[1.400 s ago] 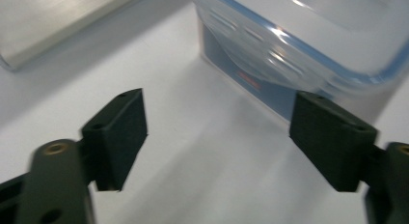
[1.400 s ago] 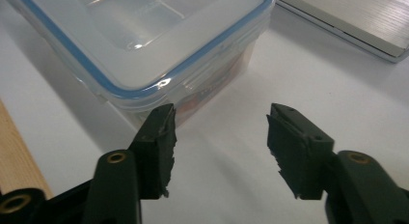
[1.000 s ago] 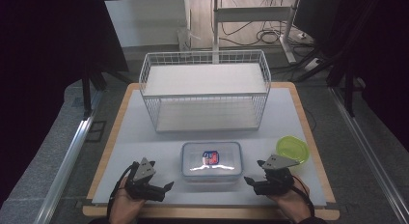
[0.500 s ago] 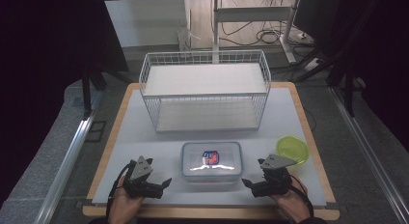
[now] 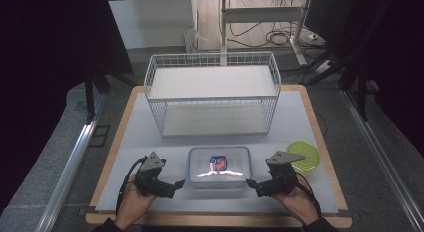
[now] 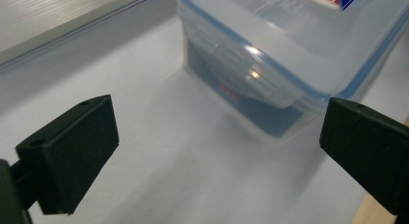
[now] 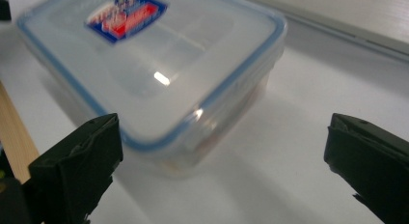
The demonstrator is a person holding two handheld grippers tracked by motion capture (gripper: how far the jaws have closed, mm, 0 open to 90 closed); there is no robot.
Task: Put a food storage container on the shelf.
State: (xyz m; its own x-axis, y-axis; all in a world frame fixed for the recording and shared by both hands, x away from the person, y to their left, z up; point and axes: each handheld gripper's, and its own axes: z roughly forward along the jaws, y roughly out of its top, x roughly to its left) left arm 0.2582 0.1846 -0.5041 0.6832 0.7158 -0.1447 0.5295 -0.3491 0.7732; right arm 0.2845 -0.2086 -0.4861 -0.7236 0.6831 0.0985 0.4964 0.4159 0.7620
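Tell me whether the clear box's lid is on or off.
On. The lid sits flat on the box, blue seal seated all round; a side latch looks folded down.

- The left claw (image 6: 217, 156) stands wide apart, its two black jaws rising at the lower left and lower right with bare white tabletop (image 6: 159, 151) between them.
- Ahead sits a clear plastic food container (image 6: 270, 55) with a blue-edged lid, latch flap facing the claw, untouched.

A wooden-edged table (image 5: 311, 99) with a white top carries a clear lidded container (image 5: 218, 166) near its front; behind that stands a wire rack (image 5: 212, 94), and right of the container a green lid (image 5: 306, 155).
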